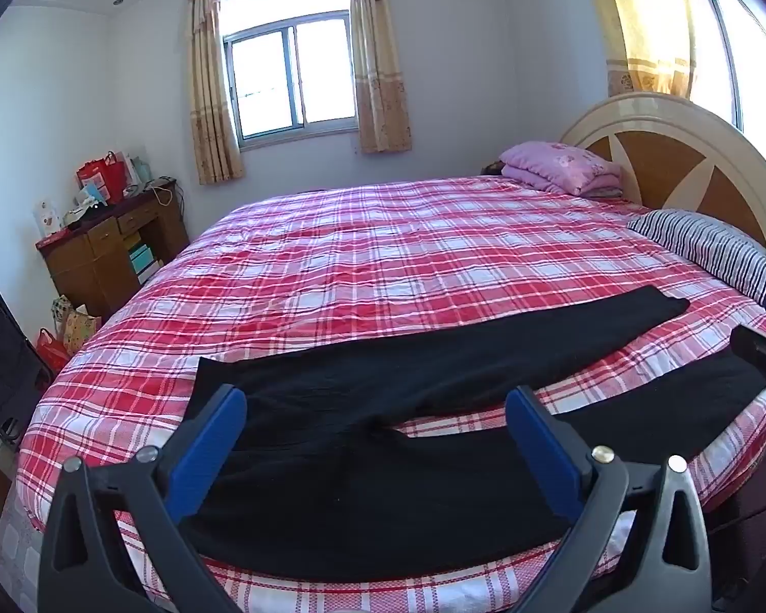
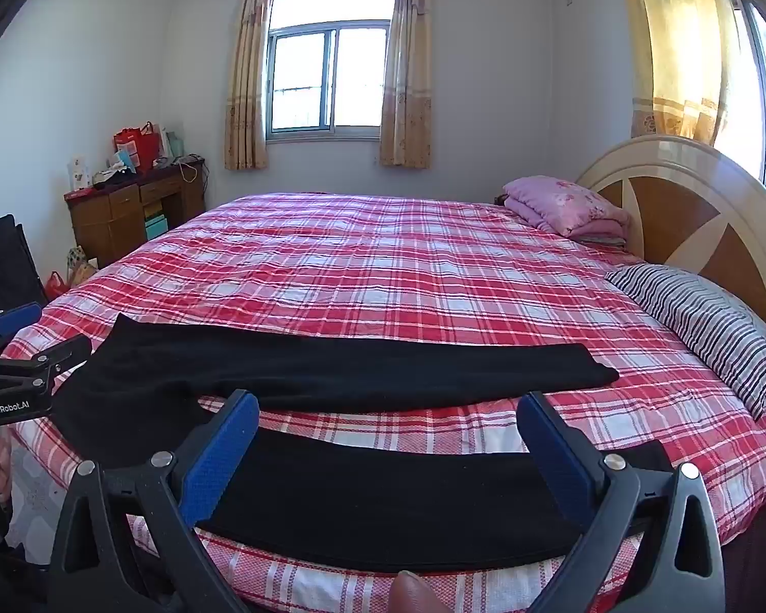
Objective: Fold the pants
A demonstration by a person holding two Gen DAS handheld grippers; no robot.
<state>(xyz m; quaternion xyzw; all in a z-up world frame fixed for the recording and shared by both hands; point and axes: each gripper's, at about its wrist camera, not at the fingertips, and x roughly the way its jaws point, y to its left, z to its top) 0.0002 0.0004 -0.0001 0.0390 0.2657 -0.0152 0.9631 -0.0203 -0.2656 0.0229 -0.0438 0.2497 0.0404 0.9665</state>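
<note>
Blue-padded fingers of the left gripper (image 1: 375,411), spread wide and empty, frame the waist end of the black pants (image 1: 383,388) at the bottom of the left wrist view; nothing is pinched. The pants lie flat near the front edge of the bed, on its red plaid bedspread (image 1: 383,255), with the long axis running across the frame: waist at lower left, two legs fanning out to the right with a strip of plaid showing between them. At the bottom of the right wrist view, the right gripper (image 2: 388,421) hangs equally wide and empty over the nearer leg (image 2: 383,500), while the farther leg (image 2: 383,368) ends at a cuff toward the right. So the left hand looks nearer the waist, the right nearer the legs. Bringing one leg over the other seems the likely opening fold. Open bedspread stretches behind the pants toward the window; the striped pillow (image 2: 710,327) at right sits well apart from the cuffs, and the mattress edge lies just below the near leg.
</note>
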